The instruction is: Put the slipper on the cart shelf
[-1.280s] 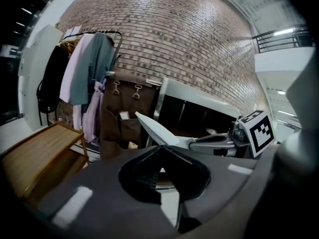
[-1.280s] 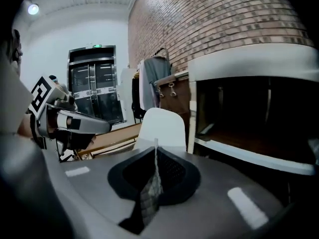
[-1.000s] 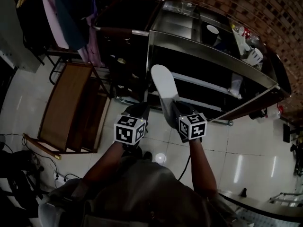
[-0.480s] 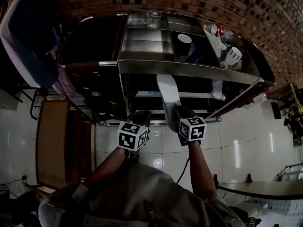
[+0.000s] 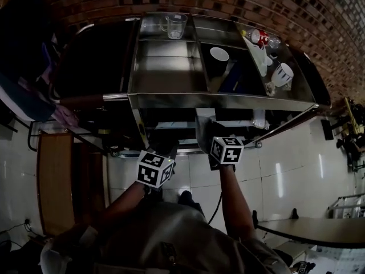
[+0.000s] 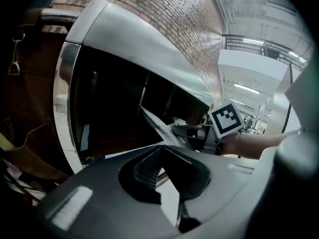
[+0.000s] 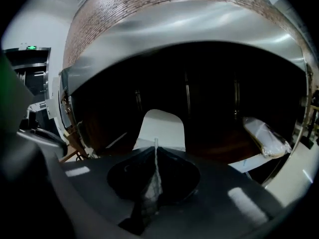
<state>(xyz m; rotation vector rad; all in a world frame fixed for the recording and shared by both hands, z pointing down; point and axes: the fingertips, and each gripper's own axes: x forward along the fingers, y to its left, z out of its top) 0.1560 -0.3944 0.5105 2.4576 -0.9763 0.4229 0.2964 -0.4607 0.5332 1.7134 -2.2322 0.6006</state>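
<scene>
1. Right claw (image 7: 155, 151): closed on the near end of the white slipper (image 7: 162, 128), which projects straight ahead of it.
2. Cart (image 5: 228, 99): the dark lower shelf opening is seen directly ahead of the slipper tip.
3. Left claw (image 6: 167, 161): jaws parted, with nothing between them. It is positioned left of the right claw.

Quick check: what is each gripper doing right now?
Left gripper: open, nothing between its jaws.
Right gripper: closed on the edge of the white slipper.
</scene>
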